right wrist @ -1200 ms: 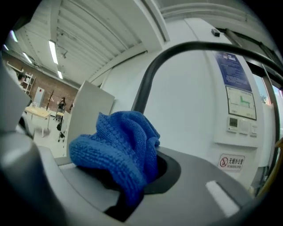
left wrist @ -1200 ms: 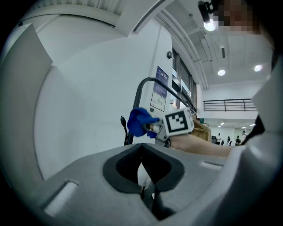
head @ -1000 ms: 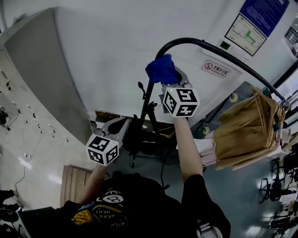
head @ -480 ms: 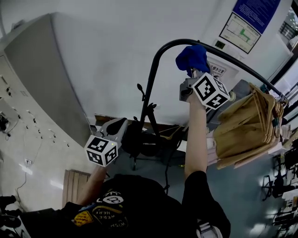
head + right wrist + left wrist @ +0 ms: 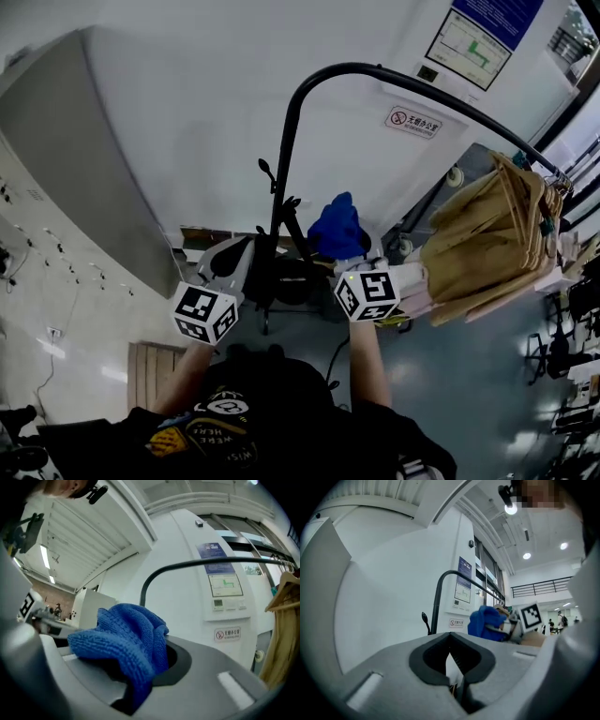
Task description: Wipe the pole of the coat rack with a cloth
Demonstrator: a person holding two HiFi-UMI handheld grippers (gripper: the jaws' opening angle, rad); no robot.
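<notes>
The coat rack's black pole (image 5: 286,141) rises from the floor, bends at the top and runs off to the right. The bunched blue cloth (image 5: 337,228) is held low, just right of the upright part and apart from the pole. My right gripper (image 5: 349,261) is shut on it. In the right gripper view the cloth (image 5: 124,641) fills the jaws of the right gripper (image 5: 138,670), and the pole (image 5: 154,573) arcs behind it. My left gripper (image 5: 232,262) hangs left of the pole's foot. The left gripper (image 5: 453,660) has its jaws together with nothing in them.
Several wooden hangers (image 5: 487,244) hang at the rail's right end. A grey cabinet (image 5: 75,159) stands at left. The white wall (image 5: 206,103) behind carries signs (image 5: 413,121). A small black hook (image 5: 265,170) sticks out of the pole, and dark gear (image 5: 286,277) sits at its base.
The right gripper carried the cloth up along the bend to the top of the pole, then dropped down and off it to waist height. The left gripper stayed put.
</notes>
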